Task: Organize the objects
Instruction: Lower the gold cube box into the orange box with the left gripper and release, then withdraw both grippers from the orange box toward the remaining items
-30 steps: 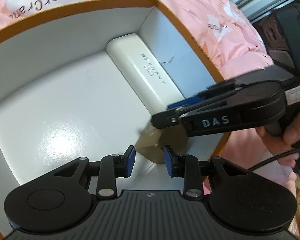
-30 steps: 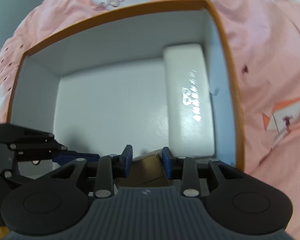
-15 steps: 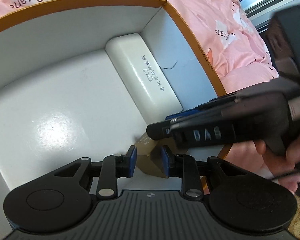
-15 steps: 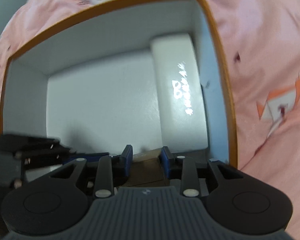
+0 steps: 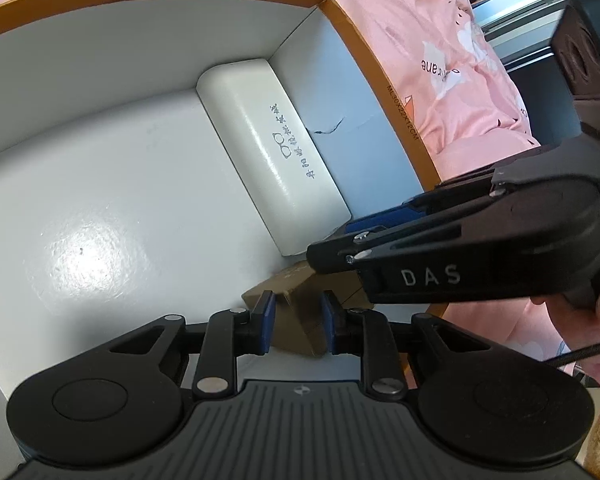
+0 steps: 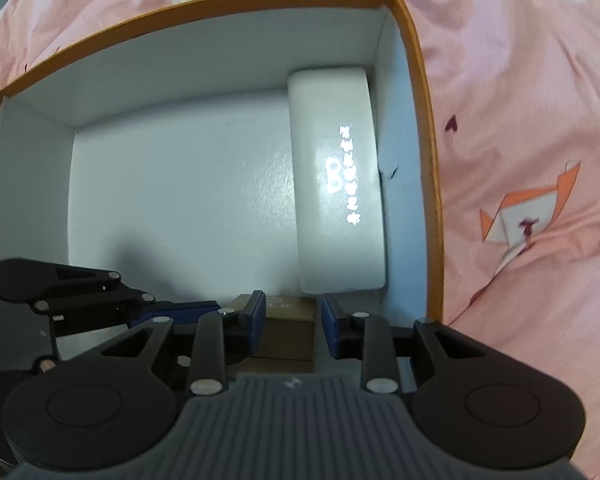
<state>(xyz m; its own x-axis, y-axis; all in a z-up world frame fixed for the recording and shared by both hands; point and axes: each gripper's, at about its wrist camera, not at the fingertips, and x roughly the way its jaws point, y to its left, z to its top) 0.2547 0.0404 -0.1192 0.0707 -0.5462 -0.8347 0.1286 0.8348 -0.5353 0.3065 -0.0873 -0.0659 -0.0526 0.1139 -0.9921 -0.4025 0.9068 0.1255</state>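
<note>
Pink bedsheet point(image 5: 428, 20) with paper-crane print, rumpled around, dark speaker-like device point(image 5: 584, 60) at far edge

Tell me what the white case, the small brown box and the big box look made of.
White case: probably hard plastic or leatherette, semi-gloss, showing a soft sheen and rounded edges.
Small brown box: kraft cardboard, matte, with sharp folded edges.
Big box: paperboard, orange outside, glossy white lining with glare.
</note>
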